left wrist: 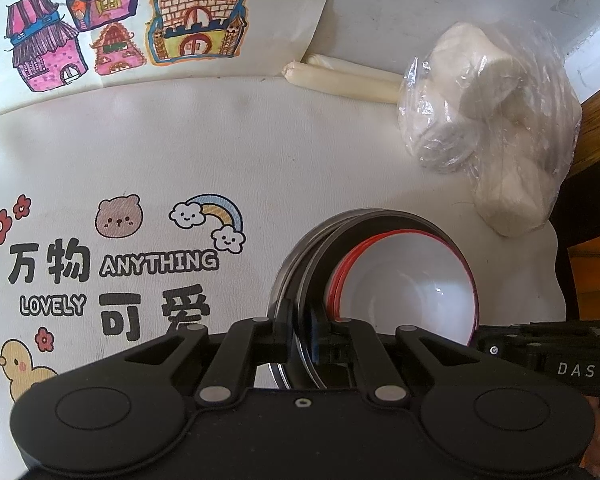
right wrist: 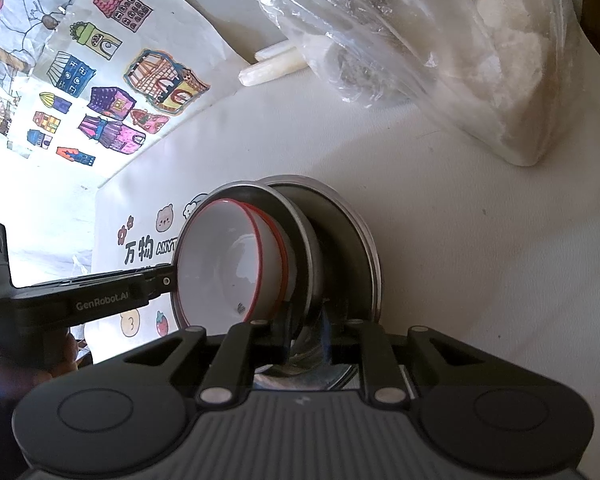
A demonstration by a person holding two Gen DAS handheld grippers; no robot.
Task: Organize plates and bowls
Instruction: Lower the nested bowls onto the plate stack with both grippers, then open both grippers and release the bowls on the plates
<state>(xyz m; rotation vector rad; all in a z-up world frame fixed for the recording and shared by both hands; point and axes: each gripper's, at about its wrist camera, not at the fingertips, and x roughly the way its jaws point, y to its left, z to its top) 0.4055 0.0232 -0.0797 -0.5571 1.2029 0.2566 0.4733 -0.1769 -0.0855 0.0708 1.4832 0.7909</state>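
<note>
- Both grippers are on one stack: two steel plates nested, red-rimmed white bowls sitting in the top one. Stack looks tipped/lifted off the table cover [left wrist: 260,128], though the underside isn't visible, so can't say whether it's fully clear of the cloth.
- Left gripper [left wrist: 303,330], jaws nearly together, pinching the rim of the upper steel plate [left wrist: 306,264] edge-on. Rim runs straight between the two pads; bowls sit just to one side of them.
- Why both hands, I'd say: the load is wide and heavy, so one pinch per side stops it swinging and keeps the bowls from sliding out.
- Right gripper [right wrist: 306,330], jaws close together too, with a steel rim between them. Looks like the lower steel plate [right wrist: 366,240], the outer one, but the contact is dark and blurry, so can't swear the pads are pressing.
- White bowls [right wrist: 236,264] sit nested, red rims slightly offset, leaning toward the left gripper's side in the right wrist view.
- The stack sits toward the near edge of the cover, beside the cartoon print [left wrist: 116,264].
- Clear bag of white lumps [left wrist: 496,120] and two pale sticks [left wrist: 340,80] lie toward the far edge, well apart from the stack.
- House drawings sheet [left wrist: 100,20] at the far left corner, untouched.
</note>
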